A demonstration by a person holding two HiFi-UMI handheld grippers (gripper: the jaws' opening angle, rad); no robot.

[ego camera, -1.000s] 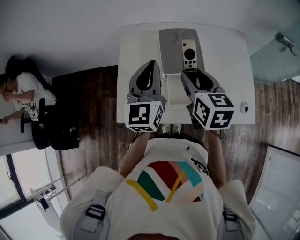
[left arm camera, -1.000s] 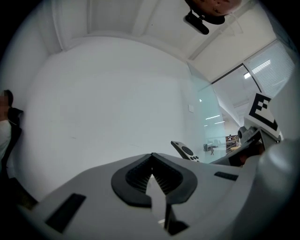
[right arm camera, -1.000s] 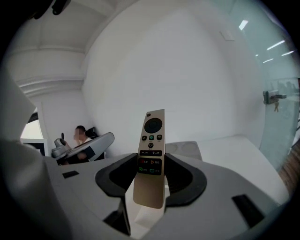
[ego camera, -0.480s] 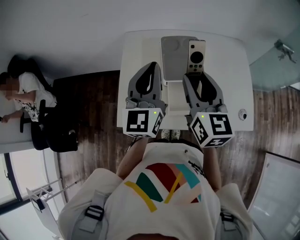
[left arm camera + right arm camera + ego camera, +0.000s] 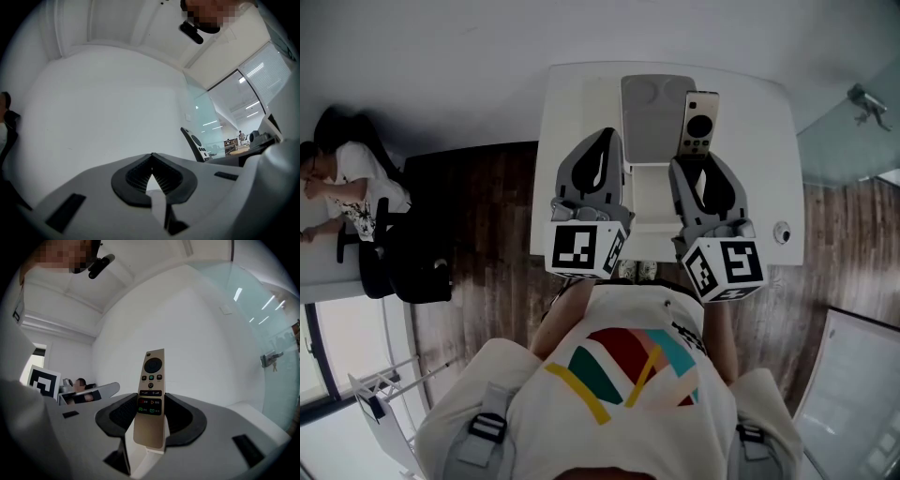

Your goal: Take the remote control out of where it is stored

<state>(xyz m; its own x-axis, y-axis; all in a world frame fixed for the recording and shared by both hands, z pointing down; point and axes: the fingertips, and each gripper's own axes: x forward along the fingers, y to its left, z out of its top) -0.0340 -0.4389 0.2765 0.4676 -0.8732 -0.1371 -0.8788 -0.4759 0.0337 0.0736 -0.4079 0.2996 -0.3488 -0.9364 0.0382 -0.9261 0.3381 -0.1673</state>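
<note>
Gold-toned, the remote control (image 5: pixel 150 397) sits in the right gripper (image 5: pixel 151 417), whose jaws stand fairly wide with both ribbed pads (image 5: pixel 123 414) pressed on the remote's long sides. They clamp its lower half; the upper half, with the round dial, sticks out past the fingertips.

From the head view the remote control (image 5: pixel 700 122) hangs over the right rim of the grey tray (image 5: pixel 649 122), gripped by the right gripper (image 5: pixel 694 161). Its long axis runs in line with the jaws, away from the person, tilted a little to the right. The dial end is farthest out and the button face is turned up.

The left gripper (image 5: pixel 151 158) is closed, its tips meeting with nothing between them. It hovers to the left of the tray, the left gripper (image 5: pixel 605 133) lying parallel to the right one and well apart from it.

The tray lies on a white table (image 5: pixel 759 178) whose far edge meets a pale wall (image 5: pixel 581 28). Bare tabletop runs between the tray and the table's right edge, where a small round object (image 5: pixel 782 232) sits near the front corner. Dark wooden floor (image 5: pixel 487 216) lies to the left of the table
</note>
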